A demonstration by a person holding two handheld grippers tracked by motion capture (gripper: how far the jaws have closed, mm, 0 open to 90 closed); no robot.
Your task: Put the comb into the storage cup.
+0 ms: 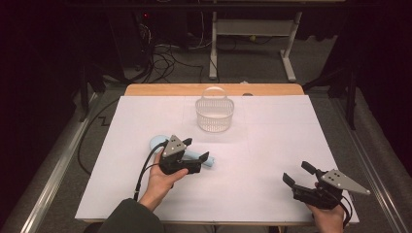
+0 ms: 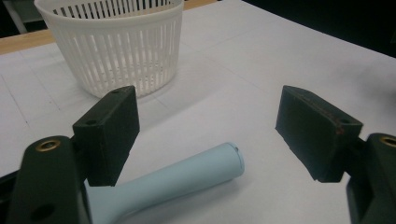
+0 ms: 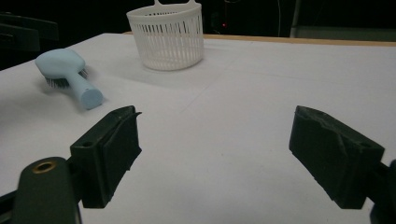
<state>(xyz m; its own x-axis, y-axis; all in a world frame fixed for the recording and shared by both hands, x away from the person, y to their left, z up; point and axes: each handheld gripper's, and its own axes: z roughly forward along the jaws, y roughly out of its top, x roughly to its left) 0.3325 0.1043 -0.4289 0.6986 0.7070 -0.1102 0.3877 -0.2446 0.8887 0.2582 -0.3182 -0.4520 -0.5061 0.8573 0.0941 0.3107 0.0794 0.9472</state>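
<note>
While your left gripper (image 1: pixel 194 154), jaws apart, straddles the brush (image 2: pixel 187 175) handle at frame center-left, nothing's gripped yet; basket (image 1: pixel 214 114) up top awaits, right gripper (image 1: pixel 299 174) idle & open.

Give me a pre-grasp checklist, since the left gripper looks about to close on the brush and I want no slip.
1. Left gripper open: ok, jaws stand wide apart.
2. Brush handle between the jaws: ok, though it lies nearer one jaw, not centred.
3. Jaws touching the handle: cannot tell.
4. Brush resting flat on the table: ok, bristles down in the right gripper view.
5. Basket upright: ok.
6. Right gripper out of the way: ok, open, far from the brush.
</note>
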